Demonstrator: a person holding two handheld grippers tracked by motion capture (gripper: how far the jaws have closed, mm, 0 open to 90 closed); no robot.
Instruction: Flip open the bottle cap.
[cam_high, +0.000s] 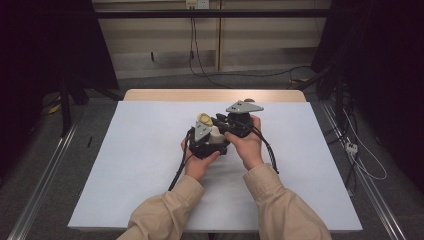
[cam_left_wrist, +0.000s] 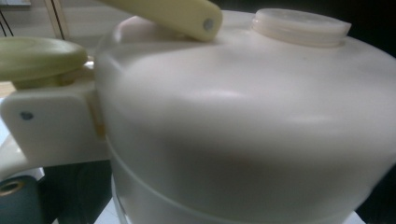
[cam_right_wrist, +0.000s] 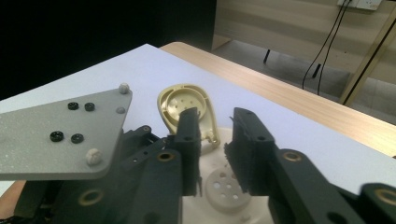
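Observation:
A cream plastic container (cam_high: 216, 134) sits at the middle of the table between both hands, and its rounded body (cam_left_wrist: 243, 121) is pressed close in the left gripper view. Its yellow-green lid (cam_high: 204, 119) stands flipped open (cam_right_wrist: 184, 105), and a round perforated insert (cam_right_wrist: 224, 184) shows beneath it. My left gripper (cam_high: 212, 141) holds the container from the near side; its jaws are mostly hidden by the body. From the right, my right gripper (cam_right_wrist: 215, 140) reaches over the top with a narrow gap between its jaws. The lid's lower edge lies in that gap.
The white sheet (cam_high: 140, 165) covers the wooden table (cam_high: 215, 95). The left gripper's grey plate (cam_right_wrist: 56, 135) sits close beside the right jaws. Cables (cam_high: 176, 172) trail from both grippers towards the person. Dark frames and floor rails flank the table.

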